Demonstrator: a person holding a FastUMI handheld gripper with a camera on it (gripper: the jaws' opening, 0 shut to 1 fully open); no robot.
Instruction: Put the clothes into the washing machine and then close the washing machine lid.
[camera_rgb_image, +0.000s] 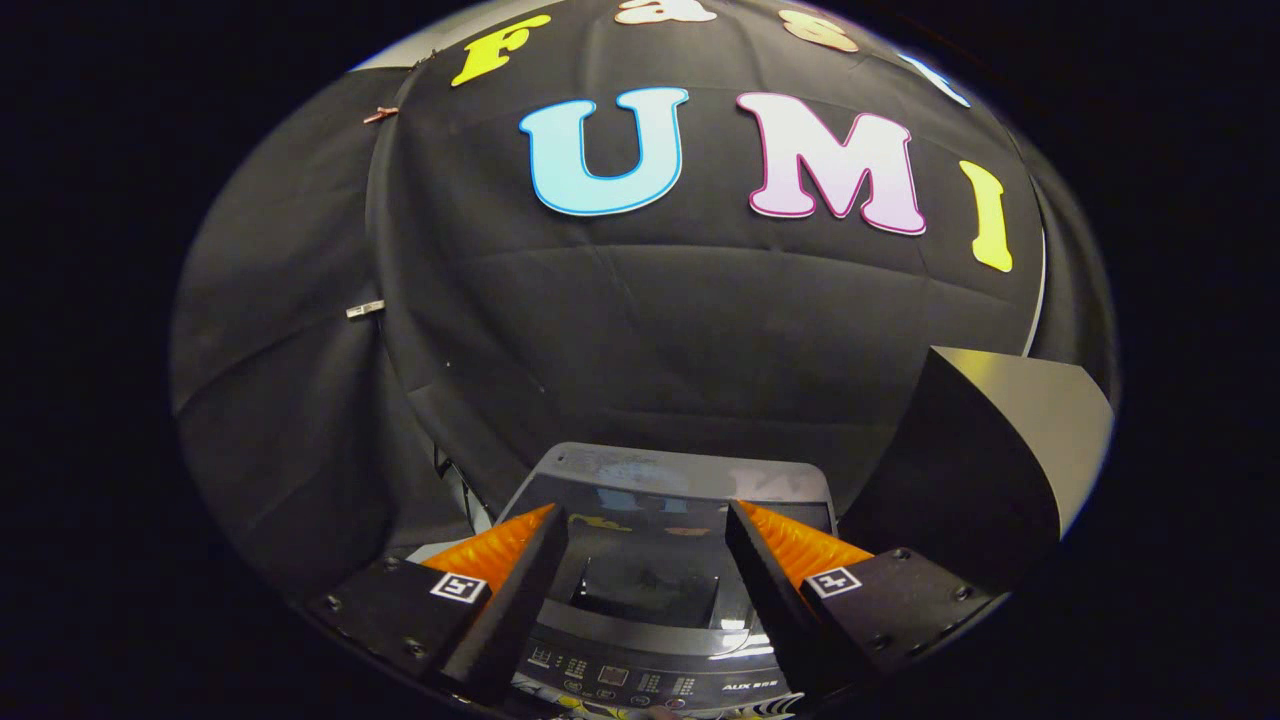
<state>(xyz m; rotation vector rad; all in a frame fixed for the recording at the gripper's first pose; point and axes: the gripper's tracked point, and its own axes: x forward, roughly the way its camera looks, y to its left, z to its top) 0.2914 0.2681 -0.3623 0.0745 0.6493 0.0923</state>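
Black cloth wall (640, 330) hung creased behind everything; a dark box-like panel (990, 450) stood at lower right, its top face lit.

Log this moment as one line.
hand-held gripper: open, empty | grey top-load washing machine: below fingers, glass lid down | clothes: unseen

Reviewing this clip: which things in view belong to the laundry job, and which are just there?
Job:
- washing machine, its lid seemingly shut
- control panel
- gripper, jaws open, empty, above the machine

Just there:
- dark box beside the machine
- clips on the cloth wall
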